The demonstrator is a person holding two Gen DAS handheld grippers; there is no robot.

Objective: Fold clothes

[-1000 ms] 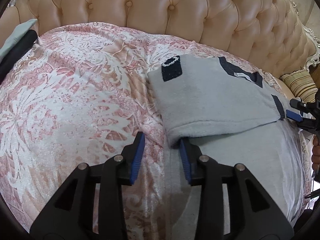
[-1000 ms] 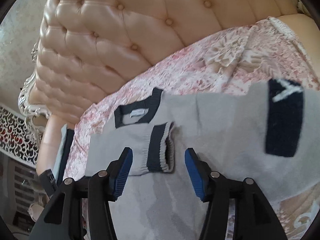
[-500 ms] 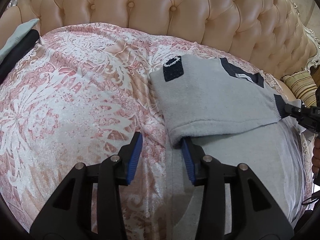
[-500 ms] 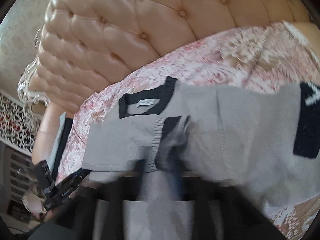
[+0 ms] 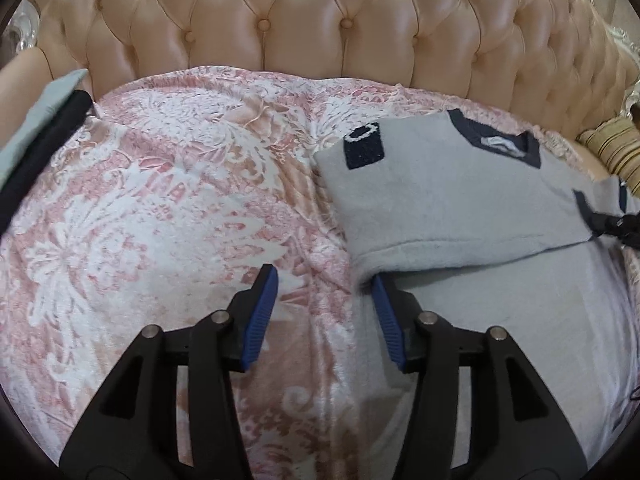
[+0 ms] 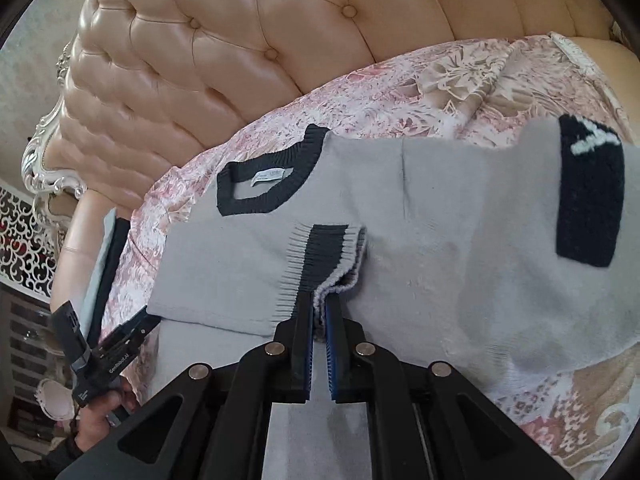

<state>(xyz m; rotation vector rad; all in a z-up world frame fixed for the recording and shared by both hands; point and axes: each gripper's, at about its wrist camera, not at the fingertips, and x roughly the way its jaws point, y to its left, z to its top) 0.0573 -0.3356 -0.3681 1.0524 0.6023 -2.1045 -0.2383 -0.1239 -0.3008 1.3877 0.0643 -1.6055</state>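
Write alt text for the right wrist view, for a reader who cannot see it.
The right gripper is shut on the dark ribbed cuff of a grey sweater spread on a pink floral bedspread. Behind stands a tufted peach headboard; the left gripper shows at lower left.

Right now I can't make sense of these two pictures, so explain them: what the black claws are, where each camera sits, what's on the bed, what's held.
No robot here: a person holds a two-finger claw in each hand, and a fisheye camera on each looks along its fingers. The left wrist view shows the left claw open over the pink floral bedspread, beside the folded edge of a grey sweater. The right wrist view shows the right claw shut on the sweater's dark ribbed cuff. A tufted headboard stands behind.
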